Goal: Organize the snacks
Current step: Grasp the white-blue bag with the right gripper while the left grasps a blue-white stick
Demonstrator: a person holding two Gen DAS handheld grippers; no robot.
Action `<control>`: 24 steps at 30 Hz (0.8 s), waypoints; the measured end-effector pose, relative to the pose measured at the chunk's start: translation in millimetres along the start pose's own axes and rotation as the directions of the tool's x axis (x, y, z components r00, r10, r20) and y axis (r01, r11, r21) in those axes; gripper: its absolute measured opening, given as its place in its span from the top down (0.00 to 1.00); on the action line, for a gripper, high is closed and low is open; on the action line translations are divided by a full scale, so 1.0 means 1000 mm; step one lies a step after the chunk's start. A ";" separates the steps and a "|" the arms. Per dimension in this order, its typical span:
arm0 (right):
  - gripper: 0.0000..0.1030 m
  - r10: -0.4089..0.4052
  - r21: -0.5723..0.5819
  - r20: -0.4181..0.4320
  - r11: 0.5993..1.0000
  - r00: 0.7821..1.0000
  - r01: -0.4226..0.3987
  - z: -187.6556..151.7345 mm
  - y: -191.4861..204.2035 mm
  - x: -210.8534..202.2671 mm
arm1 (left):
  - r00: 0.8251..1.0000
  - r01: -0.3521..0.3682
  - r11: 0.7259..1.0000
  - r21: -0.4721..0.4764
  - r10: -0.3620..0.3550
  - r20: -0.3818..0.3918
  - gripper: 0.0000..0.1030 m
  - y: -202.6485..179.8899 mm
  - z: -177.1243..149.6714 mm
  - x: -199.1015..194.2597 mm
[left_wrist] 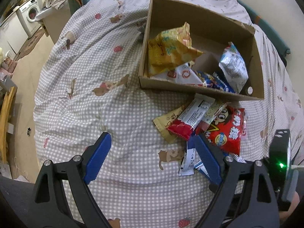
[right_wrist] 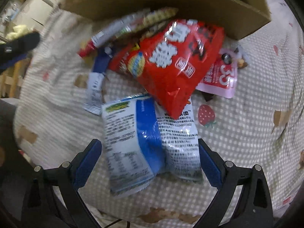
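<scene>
Right gripper point(right_wrist: 150, 160) spread wide astride white-and-blue printed foil packet point(right_wrist: 144, 142), not gripped. Left gripper point(left_wrist: 152, 157) wide, empty. Beyond, red foil snack bag point(left_wrist: 226, 131) among loose wrappers. Farthest, brown cardboard box point(left_wrist: 199, 93) partly filled; roughly half remaining.

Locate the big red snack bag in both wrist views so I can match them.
Left wrist: red bag lies lower right on the bedspread, just below the box's near wall, beside the left tool's right finger.
Right wrist: red bag sits upper centre, below the box, overlapping a blue-and-white bag.
Shared landmark: the cardboard box, directly above the bag in both views.
</scene>
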State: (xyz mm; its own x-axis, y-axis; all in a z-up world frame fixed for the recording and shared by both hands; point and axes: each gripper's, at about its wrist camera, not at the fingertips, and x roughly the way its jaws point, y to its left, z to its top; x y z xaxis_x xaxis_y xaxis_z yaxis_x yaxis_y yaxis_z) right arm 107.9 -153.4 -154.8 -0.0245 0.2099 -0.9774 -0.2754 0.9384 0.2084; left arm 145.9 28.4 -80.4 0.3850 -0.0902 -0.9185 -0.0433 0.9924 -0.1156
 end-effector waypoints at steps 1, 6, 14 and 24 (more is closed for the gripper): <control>0.04 -0.001 0.000 -0.010 1.000 1.000 0.001 0.001 0.001 0.002 | 1.000 -0.002 1.000 0.007 0.002 -0.009 0.15 -0.001 -0.001 0.002; 0.28 -0.014 -0.022 -0.003 1.000 1.000 0.014 0.000 0.005 0.002 | 0.999 0.022 0.998 0.058 -0.019 -0.048 0.21 -0.017 -0.007 0.015; 0.42 0.071 0.019 0.035 0.997 0.997 -0.071 -0.031 -0.016 -0.020 | 0.985 0.070 0.990 0.119 -0.050 -0.162 0.41 -0.052 -0.017 0.056; 0.45 0.138 0.038 0.114 0.989 0.984 -0.143 -0.057 -0.043 -0.050 | 0.971 0.054 0.986 0.160 -0.015 -0.237 0.69 -0.070 -0.019 0.093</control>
State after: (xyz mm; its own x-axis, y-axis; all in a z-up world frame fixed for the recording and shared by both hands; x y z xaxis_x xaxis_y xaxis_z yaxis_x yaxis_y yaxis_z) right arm 65.9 -220.2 -116.9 0.0475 0.3674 -0.9288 -0.2328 0.9084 0.3474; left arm 166.7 -51.0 -164.7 0.1560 -0.1226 -0.9801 0.1256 0.9867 -0.1035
